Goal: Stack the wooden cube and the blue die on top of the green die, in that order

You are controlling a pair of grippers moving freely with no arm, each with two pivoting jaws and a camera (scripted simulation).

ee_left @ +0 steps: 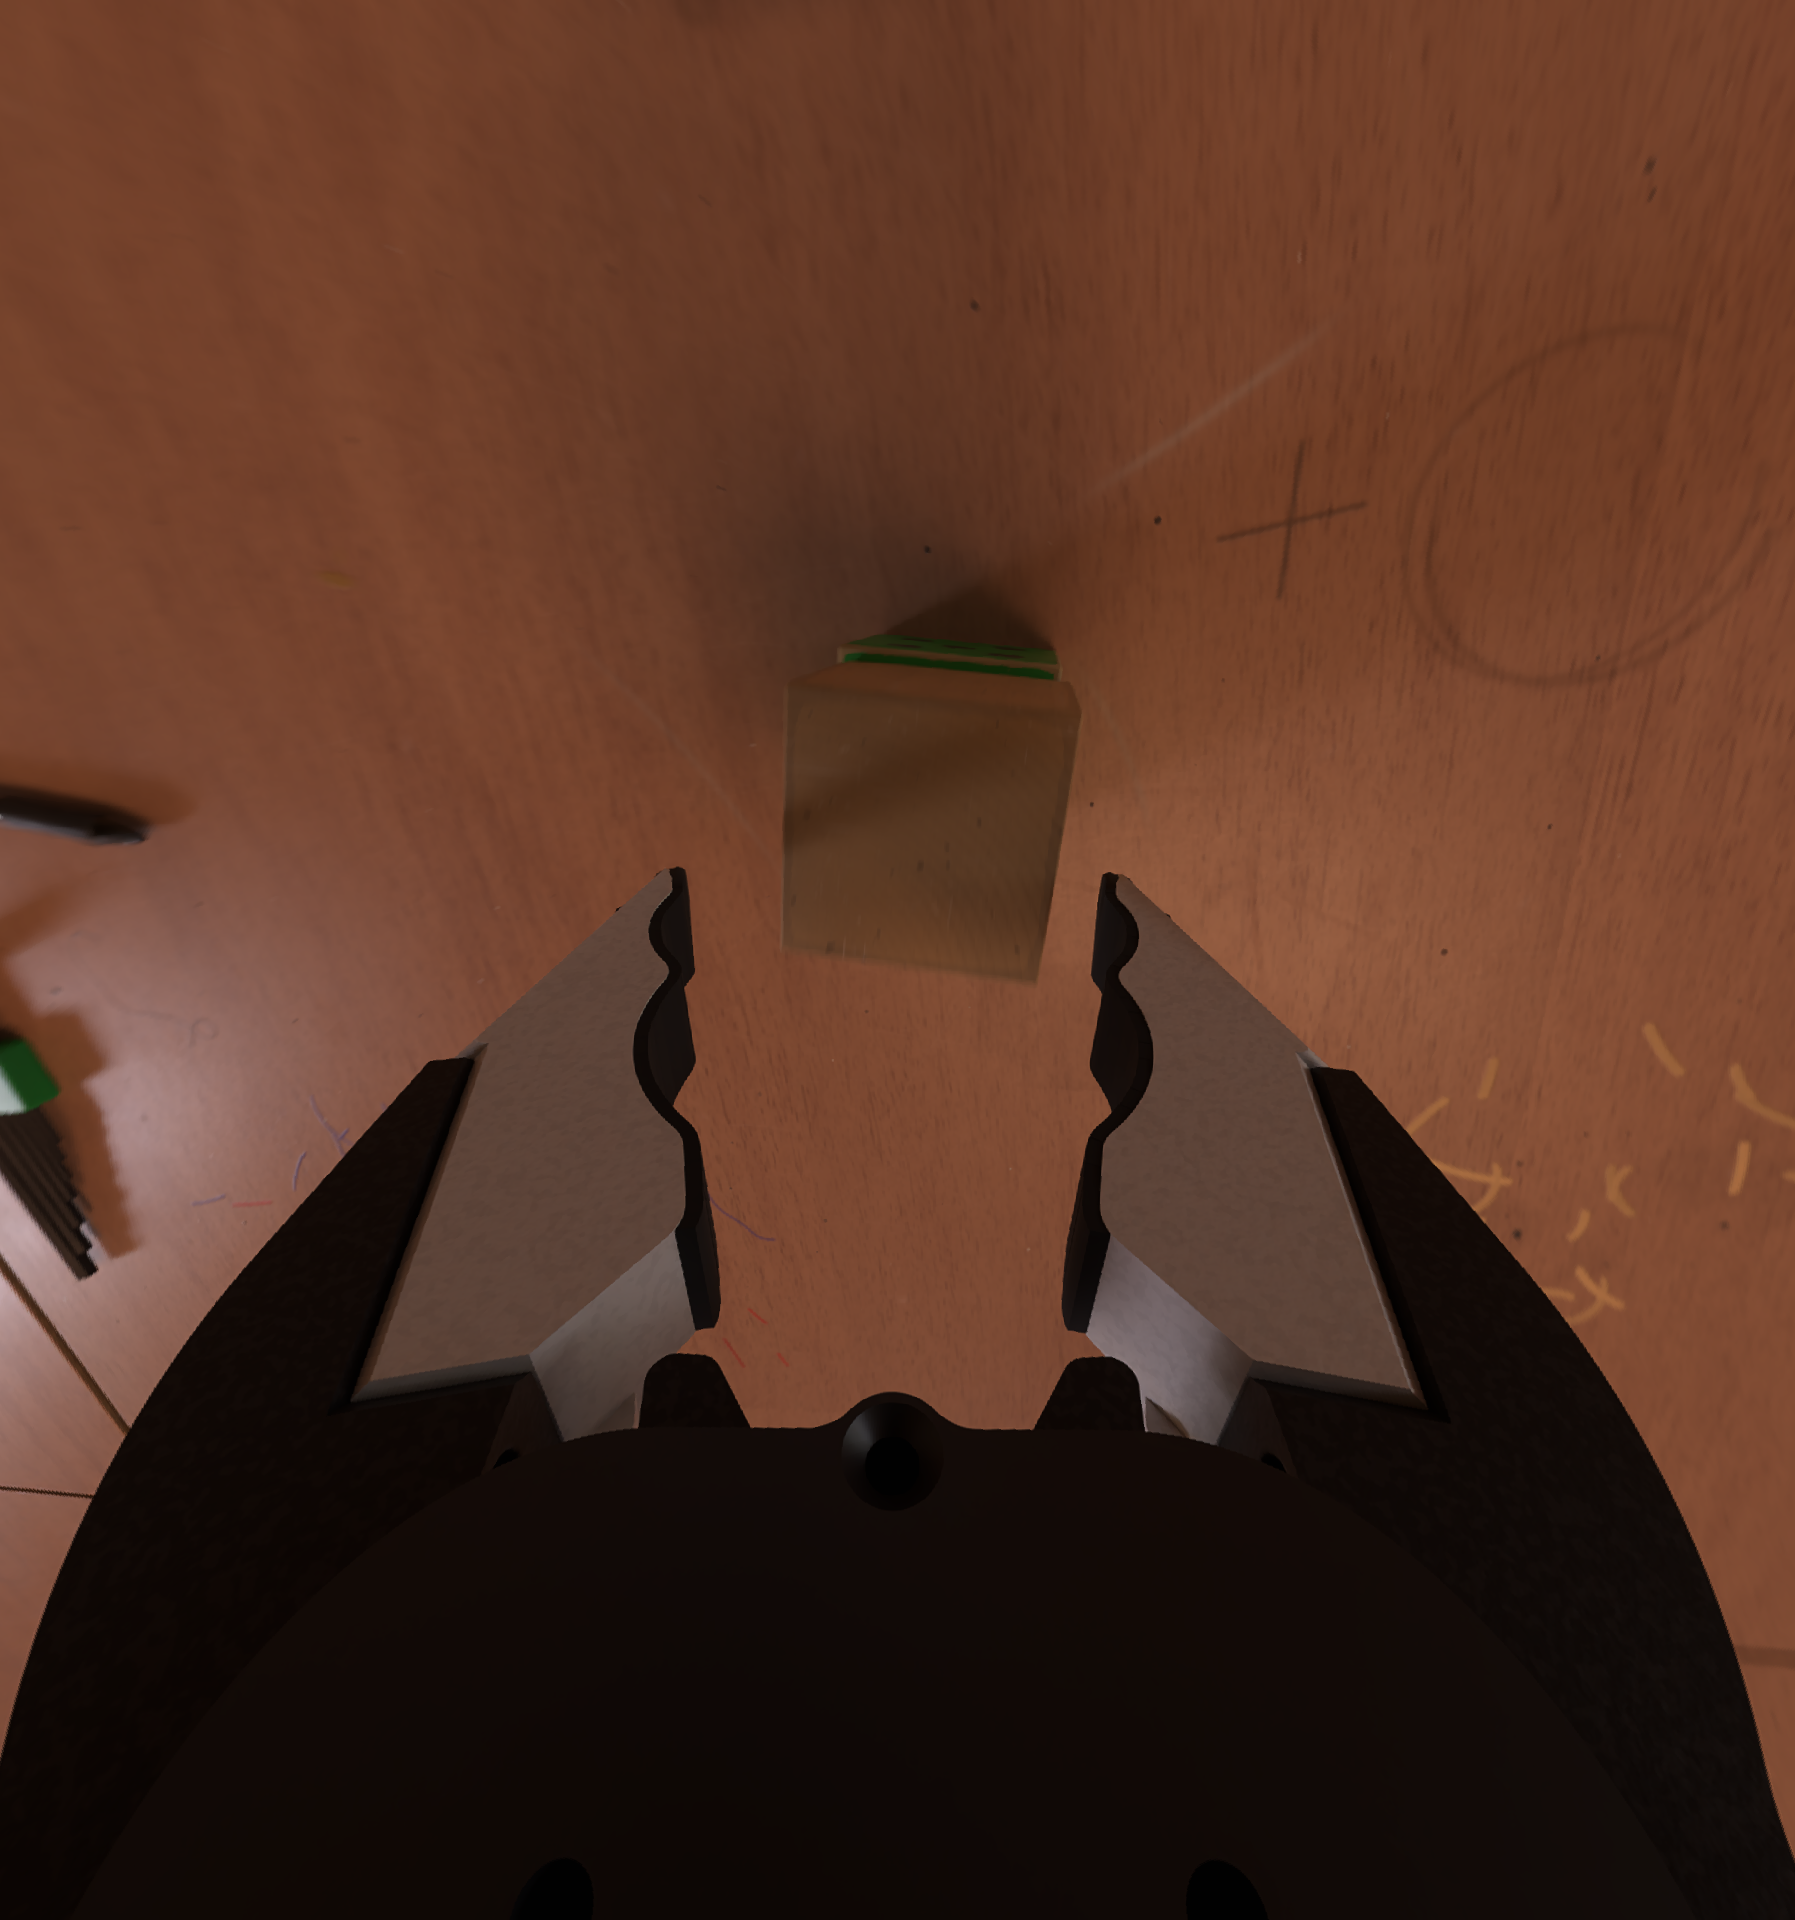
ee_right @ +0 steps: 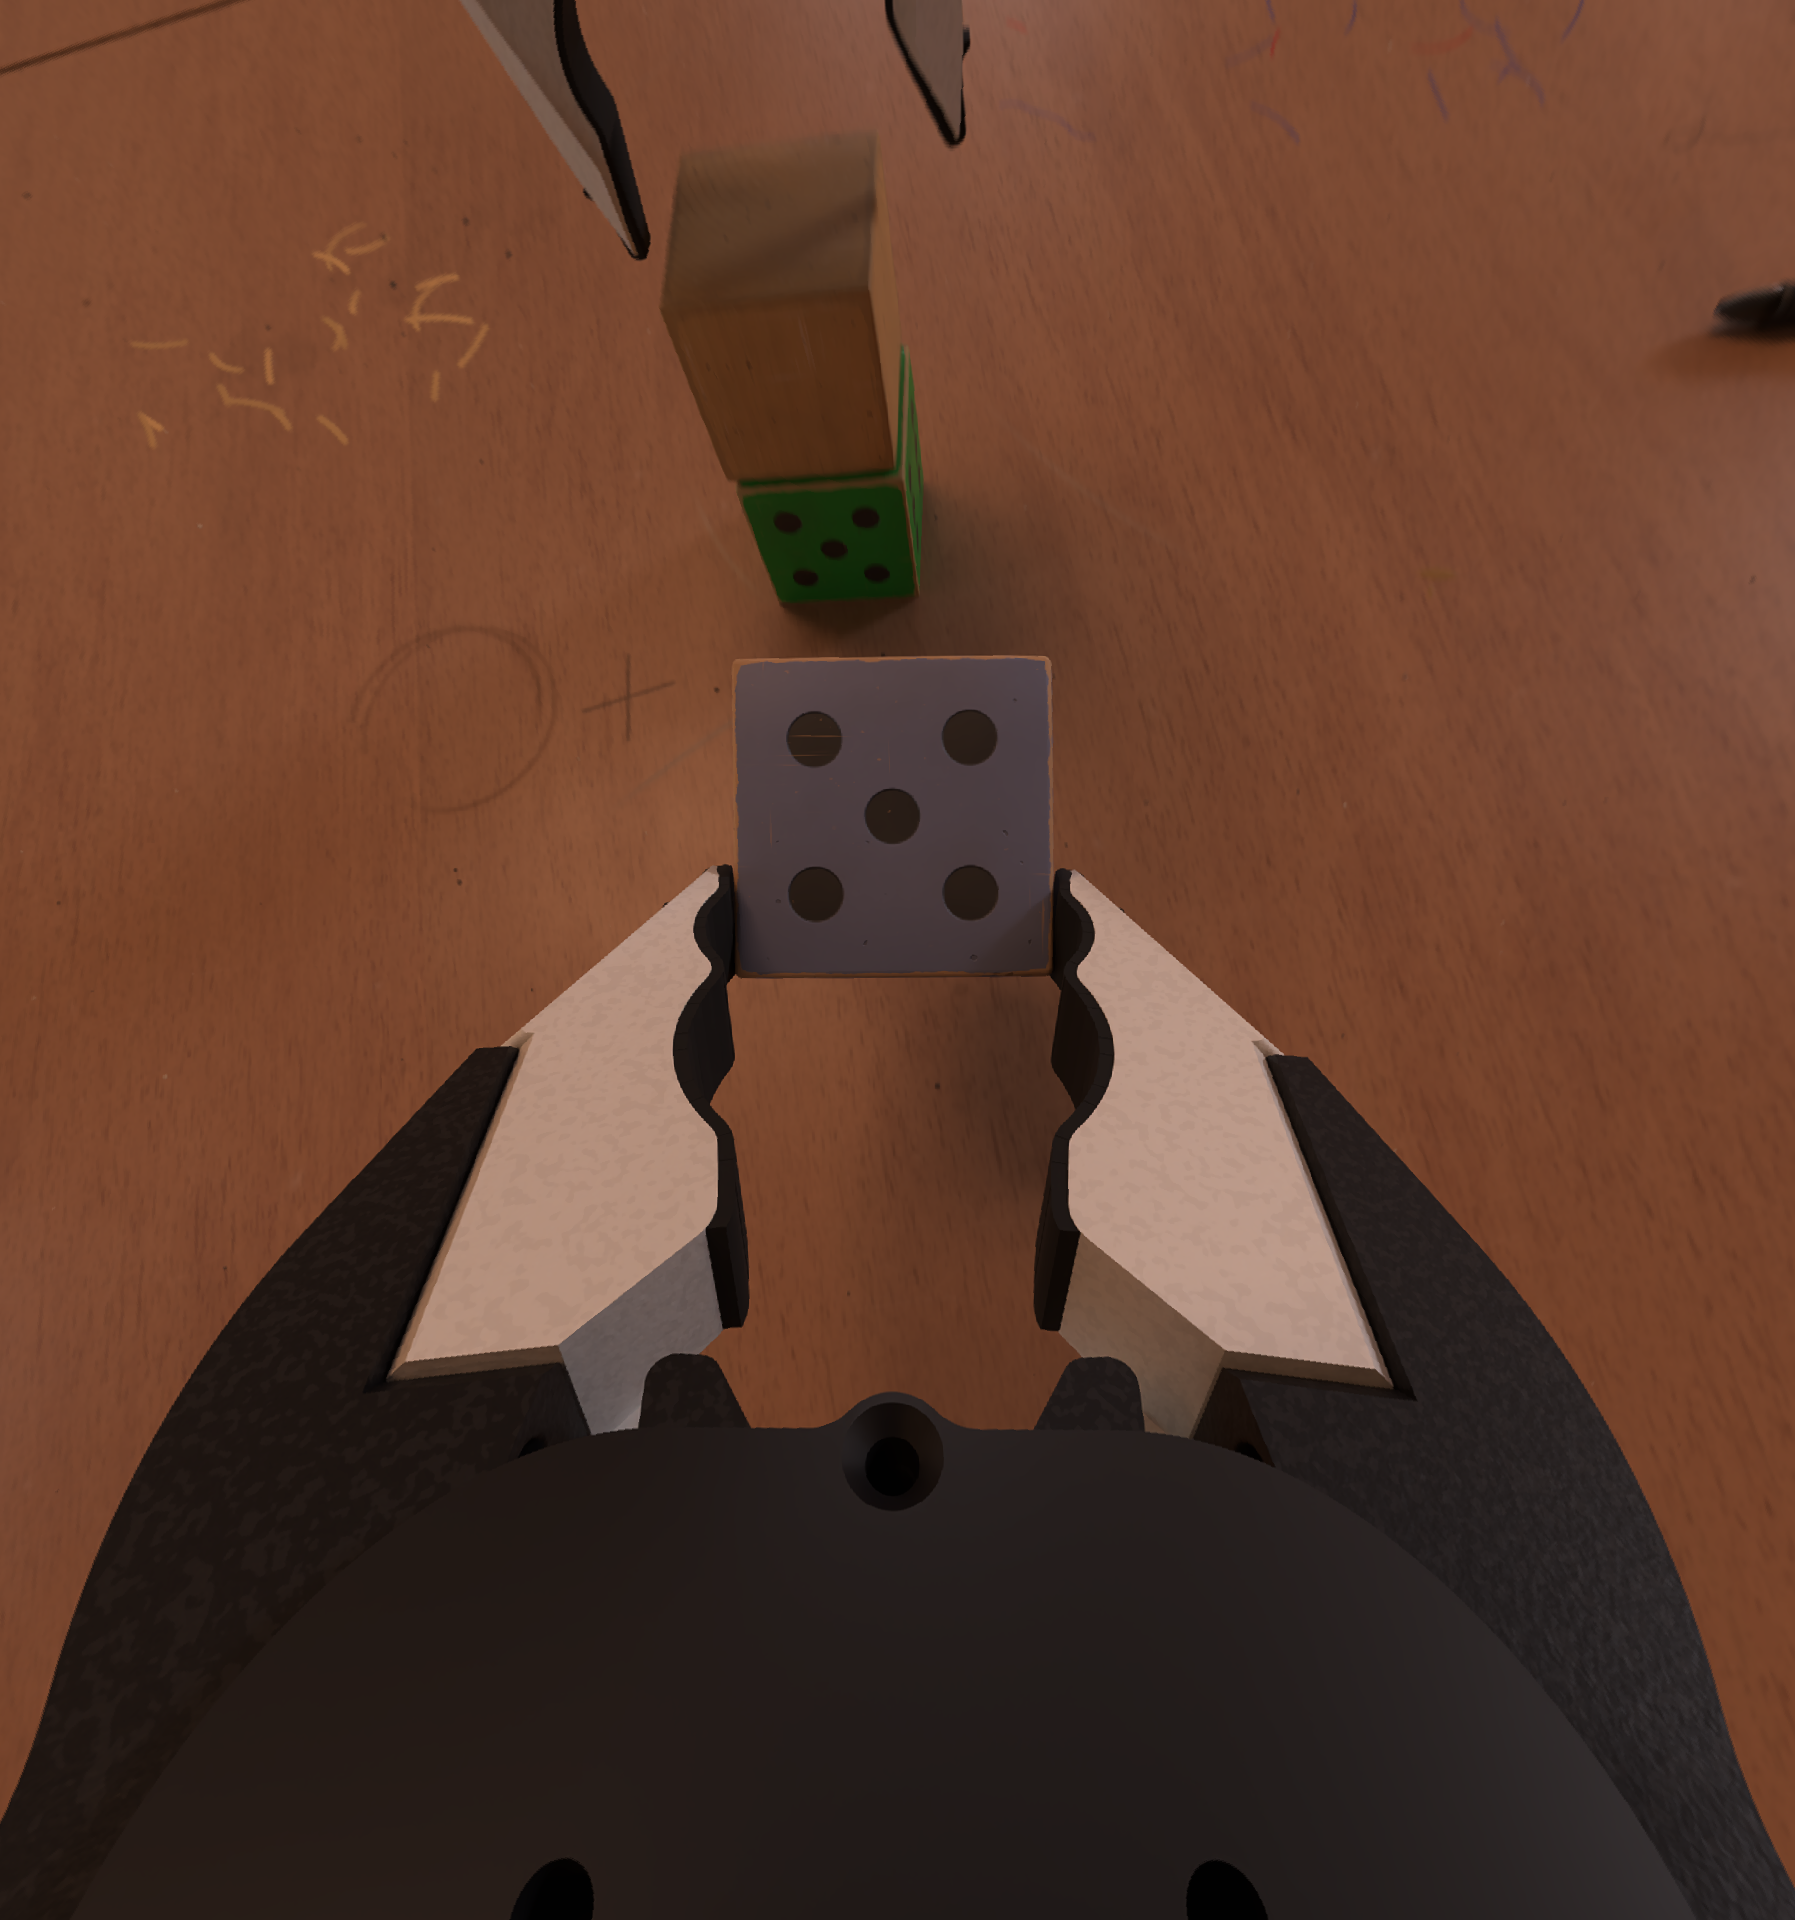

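Now blue die (ee_right: pixel 891 816) sits clamped between right claw (ee_right: pixel 891 914) fingertips.

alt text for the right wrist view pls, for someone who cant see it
The right gripper holds a blue die, five-pip face to the camera, clamped at its lower edges above a brown wooden table. Beyond it, a wooden cube sits on a green die, with the left gripper open above that stack.
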